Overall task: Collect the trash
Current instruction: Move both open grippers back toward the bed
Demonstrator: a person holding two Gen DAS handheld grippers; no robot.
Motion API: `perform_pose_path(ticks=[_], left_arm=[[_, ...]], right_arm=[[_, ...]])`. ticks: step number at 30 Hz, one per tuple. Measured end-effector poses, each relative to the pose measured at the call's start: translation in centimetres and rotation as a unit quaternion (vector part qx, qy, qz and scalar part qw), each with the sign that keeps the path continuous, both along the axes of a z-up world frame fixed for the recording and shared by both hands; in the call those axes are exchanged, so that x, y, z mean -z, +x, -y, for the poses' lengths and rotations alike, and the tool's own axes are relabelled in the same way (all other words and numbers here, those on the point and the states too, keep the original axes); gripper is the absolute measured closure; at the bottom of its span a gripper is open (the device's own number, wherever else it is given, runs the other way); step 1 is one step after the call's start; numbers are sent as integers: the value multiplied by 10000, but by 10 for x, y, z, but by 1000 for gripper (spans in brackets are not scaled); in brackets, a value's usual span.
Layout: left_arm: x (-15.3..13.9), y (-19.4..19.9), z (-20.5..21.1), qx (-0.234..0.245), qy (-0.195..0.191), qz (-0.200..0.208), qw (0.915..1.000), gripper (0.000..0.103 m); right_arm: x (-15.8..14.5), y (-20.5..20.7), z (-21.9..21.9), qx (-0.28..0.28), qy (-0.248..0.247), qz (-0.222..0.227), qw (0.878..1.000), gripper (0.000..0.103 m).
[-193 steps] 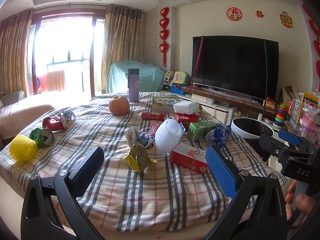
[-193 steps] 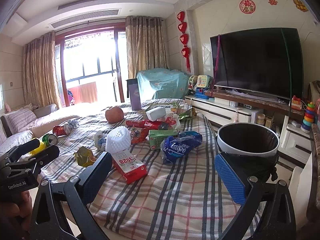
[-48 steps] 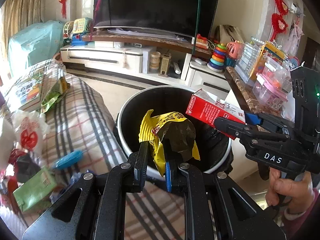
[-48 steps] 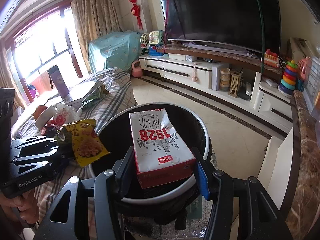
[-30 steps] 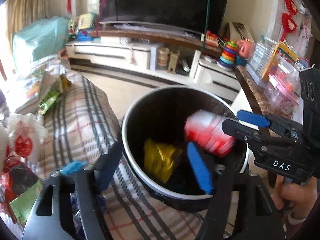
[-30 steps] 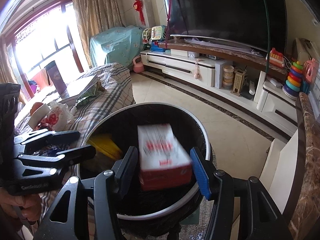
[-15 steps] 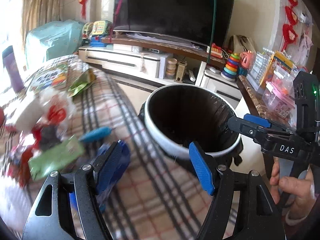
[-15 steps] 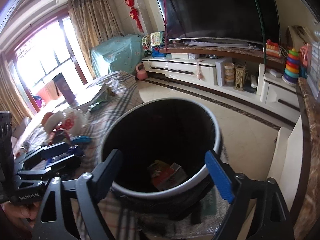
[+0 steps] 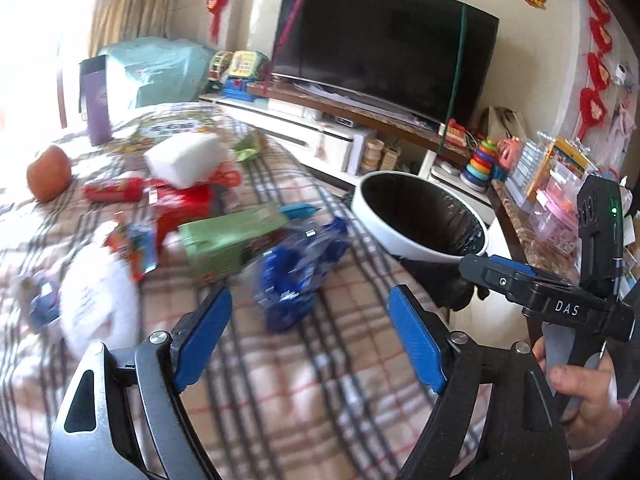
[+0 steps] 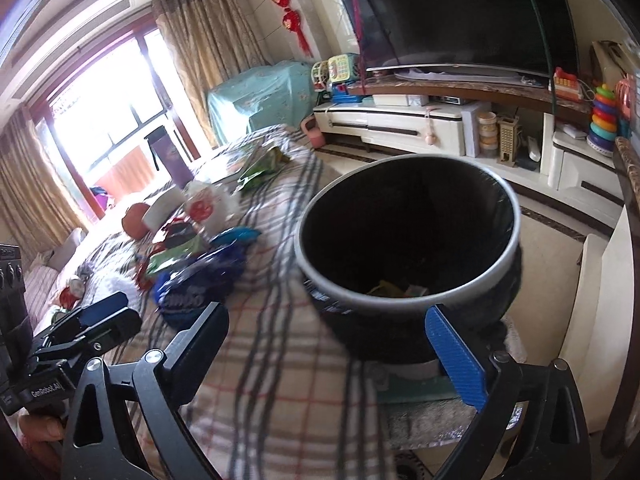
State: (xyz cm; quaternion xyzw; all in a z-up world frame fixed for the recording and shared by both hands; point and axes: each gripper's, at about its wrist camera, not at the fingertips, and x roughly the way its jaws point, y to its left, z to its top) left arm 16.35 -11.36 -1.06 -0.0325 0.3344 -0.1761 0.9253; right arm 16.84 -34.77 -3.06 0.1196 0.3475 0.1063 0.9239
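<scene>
The left gripper (image 9: 310, 336) has its blue fingers (image 9: 202, 334) spread wide with nothing between them; its jaws have just been opening further. It hangs over the near part of the surface (image 9: 320, 400), which is covered in a plaid cloth. Just beyond it lies a crumpled blue wrapper (image 9: 298, 272), and beside that a green carton (image 9: 228, 240), with a white foam net (image 9: 100, 300) toward the near left edge. Farther back sit red packets (image 9: 116, 189), a white tissue pack (image 9: 184, 158), an orange fruit (image 9: 49, 174) and, at the far edge, a purple box (image 9: 96, 106).

The right gripper (image 10: 336, 344) also has its fingers (image 10: 454, 354) spread and empty, its jaws having just been opening. It hovers at the surface's right edge, just before the black trash bin (image 10: 408, 240). Some wrappers (image 10: 396, 290) lie at the bin's bottom. Behind stands a television (image 10: 460, 12).
</scene>
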Motion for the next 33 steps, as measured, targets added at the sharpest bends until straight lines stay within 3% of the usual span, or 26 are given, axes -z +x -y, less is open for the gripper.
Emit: perform_pose_path(ticks=[12, 16, 22, 30, 33], left_arm=[[6, -30, -63, -632, -214, 118, 9977, 15], [13, -35, -76, -841, -200, 64, 9962, 14], [19, -40, -98, -1088, -468, 88, 9929, 7], [19, -52, -111, -1276, -461, 463, 9897, 6], [21, -49, -111, -1340, -201, 337, 9902, 6]], right_arm=[[8, -11, -62, -510, -45, -149, 9986, 3], [9, -15, -76, -605, -78, -71, 9981, 3], [8, -21, -86, -622, -69, 142, 9979, 3], [9, -24, -96, -591, 46, 257, 9979, 3], [10, -22, -104, -611, -25, 163, 9980, 3]])
